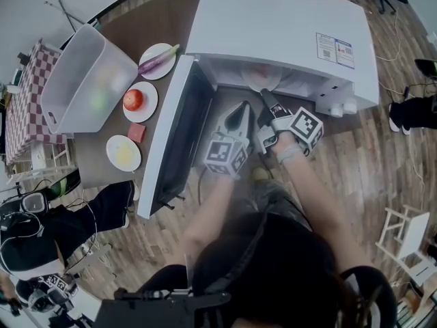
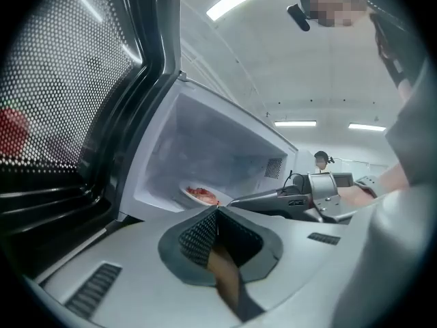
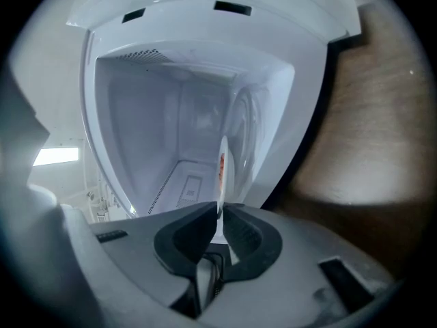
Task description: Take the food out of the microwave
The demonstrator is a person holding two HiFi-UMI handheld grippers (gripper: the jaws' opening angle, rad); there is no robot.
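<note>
Inside the open microwave, low in its cavity and near the front, a white plate of red food is seen, not yet brought out. The right tool is reached into the opening and its jaws are closed on the near rim of the plate, one pad against each face. The plate is seen edge-on in the right gripper view, so the tool is judged to be rolled onto its side, so that the thin rim can be pinched from above and below.

The left tool is held level just outside the opening, beside the right one. Its jaws are pressed together with nothing between them. It is probably kept there to steady the plate once it is drawn out.

The door is swung wide to the left, so the way out is left free. Further left on the bench, small plates and a clear tub are set, and a likely resting place is suggested there.
</note>
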